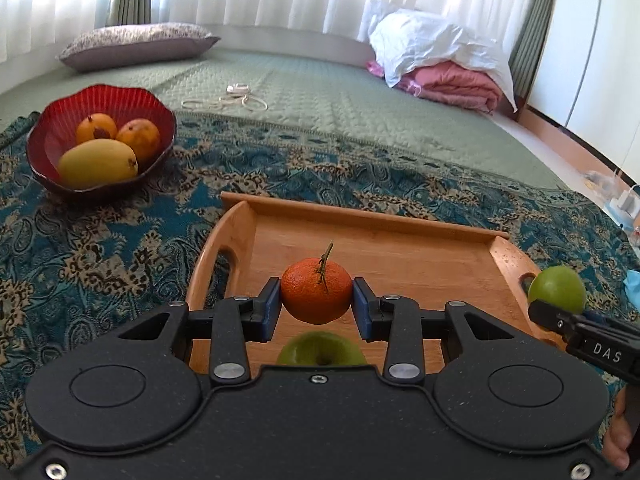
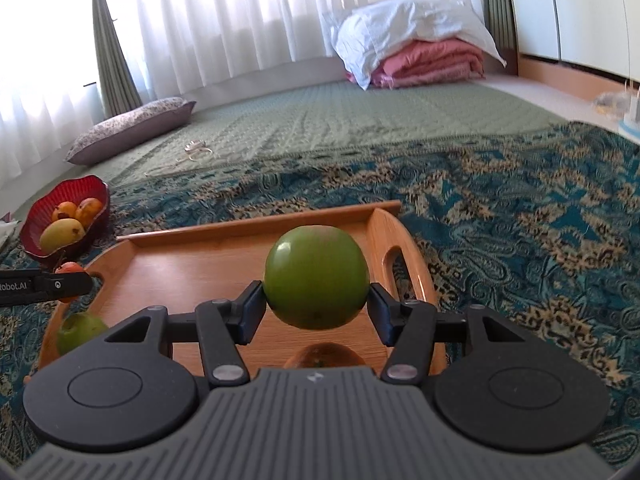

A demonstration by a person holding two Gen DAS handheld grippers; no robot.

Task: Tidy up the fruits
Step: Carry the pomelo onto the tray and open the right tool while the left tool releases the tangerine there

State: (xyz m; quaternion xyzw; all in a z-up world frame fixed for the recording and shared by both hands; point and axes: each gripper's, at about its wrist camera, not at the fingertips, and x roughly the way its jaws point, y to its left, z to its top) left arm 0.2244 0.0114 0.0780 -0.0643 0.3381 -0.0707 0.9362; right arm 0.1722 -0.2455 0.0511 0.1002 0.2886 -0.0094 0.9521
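Note:
My left gripper [image 1: 316,304] is shut on an orange tangerine [image 1: 316,290] with a stem, held above the wooden tray [image 1: 360,216]. A green apple [image 1: 320,350] lies on the tray just below it. My right gripper [image 2: 316,308] is shut on another green apple [image 2: 316,278], held over the tray's [image 2: 260,220] right side; it shows at the right in the left wrist view [image 1: 558,288]. An orange fruit [image 2: 324,356] lies on the tray under it. A red bowl [image 1: 52,120] to the far left holds a yellow mango [image 1: 98,162] and two orange fruits.
The tray sits on a teal patterned cloth [image 1: 100,248] over a green quilted mat [image 1: 320,96]. A white cable [image 1: 232,98] lies on the mat. A pillow [image 1: 136,42] and folded pink bedding [image 1: 452,80] lie by the curtains.

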